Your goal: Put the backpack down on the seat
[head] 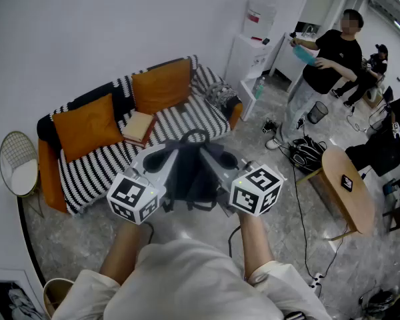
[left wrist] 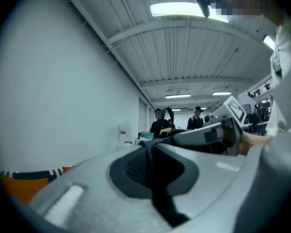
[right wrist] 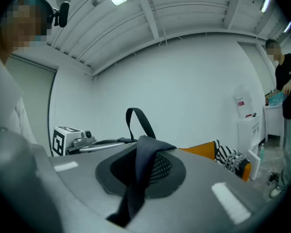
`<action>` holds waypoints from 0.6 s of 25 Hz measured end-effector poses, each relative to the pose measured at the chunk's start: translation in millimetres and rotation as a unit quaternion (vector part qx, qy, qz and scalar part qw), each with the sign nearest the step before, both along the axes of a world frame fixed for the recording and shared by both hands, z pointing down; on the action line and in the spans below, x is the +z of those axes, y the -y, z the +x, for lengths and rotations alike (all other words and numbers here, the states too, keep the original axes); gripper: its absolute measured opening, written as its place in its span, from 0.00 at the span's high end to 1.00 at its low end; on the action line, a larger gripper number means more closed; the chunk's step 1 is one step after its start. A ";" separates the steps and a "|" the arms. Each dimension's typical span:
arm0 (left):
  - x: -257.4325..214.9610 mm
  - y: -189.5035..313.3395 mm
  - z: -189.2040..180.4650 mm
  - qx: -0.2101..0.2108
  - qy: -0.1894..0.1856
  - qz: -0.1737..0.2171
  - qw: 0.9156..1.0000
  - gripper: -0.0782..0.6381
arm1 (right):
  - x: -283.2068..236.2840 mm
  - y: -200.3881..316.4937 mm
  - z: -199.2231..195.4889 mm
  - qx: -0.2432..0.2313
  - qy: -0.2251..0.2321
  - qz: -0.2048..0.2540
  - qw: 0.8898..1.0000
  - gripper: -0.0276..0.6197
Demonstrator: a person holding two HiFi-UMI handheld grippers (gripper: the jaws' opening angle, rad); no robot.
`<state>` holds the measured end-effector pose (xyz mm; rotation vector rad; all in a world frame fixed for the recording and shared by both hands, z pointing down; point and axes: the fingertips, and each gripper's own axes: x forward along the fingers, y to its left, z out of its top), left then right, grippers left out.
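The backpack [head: 190, 173] hangs in the air between my two grippers, in front of the striped sofa [head: 100, 169] and not yet on its seat.

My left gripper [head: 165, 157] is closed tight on a dark strap [left wrist: 154, 181]. The right gripper [head: 211, 159] is pinched in the same way on a second strap [right wrist: 138, 176], which runs through the dark pads and droops over the near edge. Both tools are level and side by side, and I judge that is on purpose: two grips at one height keep the load from swinging or tipping to one side on the way to the cushions.

The bag's long axis runs up and down. Its carry loop [right wrist: 138, 121] stands on top and the dark body hangs beneath the jaws, its face turned toward the sofa as far as the head view shows.

The free stretch of striped seat lies straight ahead, between a tan book-like thing [head: 139, 127] beside the orange cushions [head: 87, 127] and a grey bundle [head: 220, 95] at the far end. That gap looks like the place to set it. Off to the right a person in black [head: 323, 69] stands near a water cooler [head: 253, 42], well away from my path.
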<state>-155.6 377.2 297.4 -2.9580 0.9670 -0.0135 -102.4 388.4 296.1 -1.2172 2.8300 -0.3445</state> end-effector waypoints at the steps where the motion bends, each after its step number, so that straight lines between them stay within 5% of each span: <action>1: -0.6 -0.3 -0.6 0.000 0.001 0.001 1.000 0.88 | 0.1 -0.3 -0.7 0.000 0.000 0.000 1.000 0.94; 15: 4.6 -15.3 3.0 -0.008 0.002 -0.009 1.000 0.88 | 7.4 -7.6 3.9 -0.022 0.048 -0.054 0.997 0.92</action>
